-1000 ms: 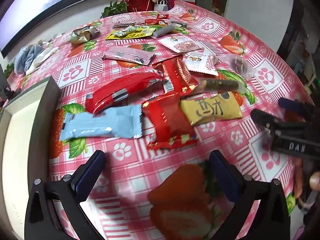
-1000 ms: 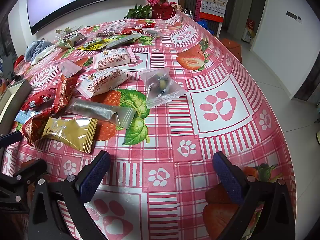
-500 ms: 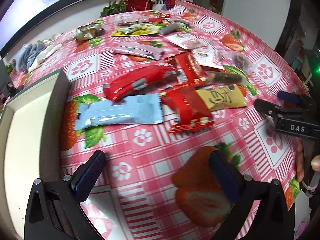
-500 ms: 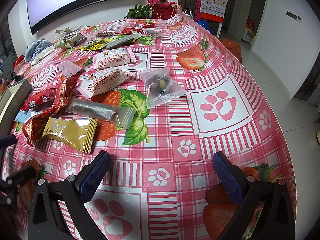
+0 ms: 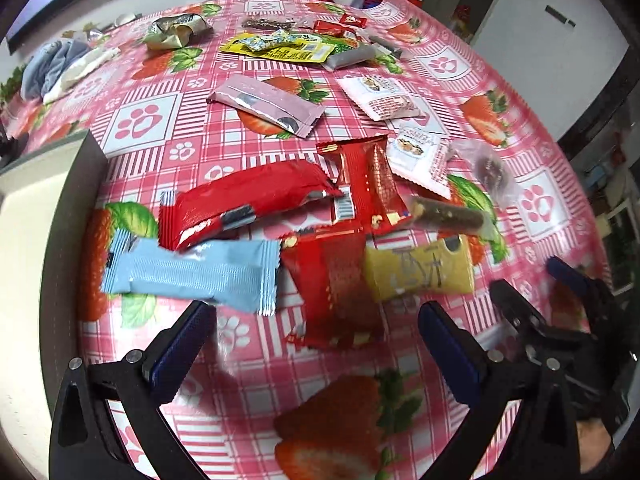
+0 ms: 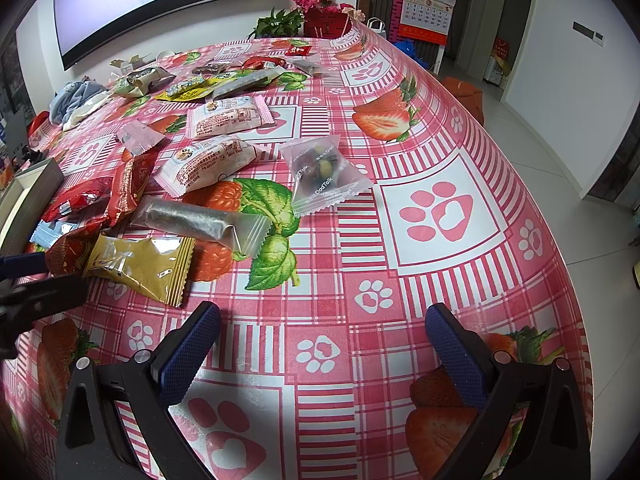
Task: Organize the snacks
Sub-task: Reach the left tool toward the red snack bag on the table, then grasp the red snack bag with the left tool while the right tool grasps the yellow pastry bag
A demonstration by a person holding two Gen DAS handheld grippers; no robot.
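The bench, draped in a pink checked cloth printed with strawberries and paw marks, carries everything; snack packets are scattered over its near and far parts. At its left edge sits a shallow grey box with a pale inside, nothing visible in it. The left gripper hangs just over the cloth with its jaws spread wide and holding nothing; between its blue pads lies a crumpled red packet. The right gripper hovers likewise over bare cloth, jaws wide apart and empty, and it shows at the right edge of the left wrist view. Just beyond the left gripper a light blue wafer packet lies flat beside the box, partly overlapped by a long red packet. A yellow packet lies to the right, touching the crumpled red one. Behind it rests a clear-wrapped brown bar, then two white pastry packets and a frosted triangular pouch of nuts, apart from the rest. A pink packet lies alone further back. At the far side are a yellow-green bag and small sweets, too small to tell apart.
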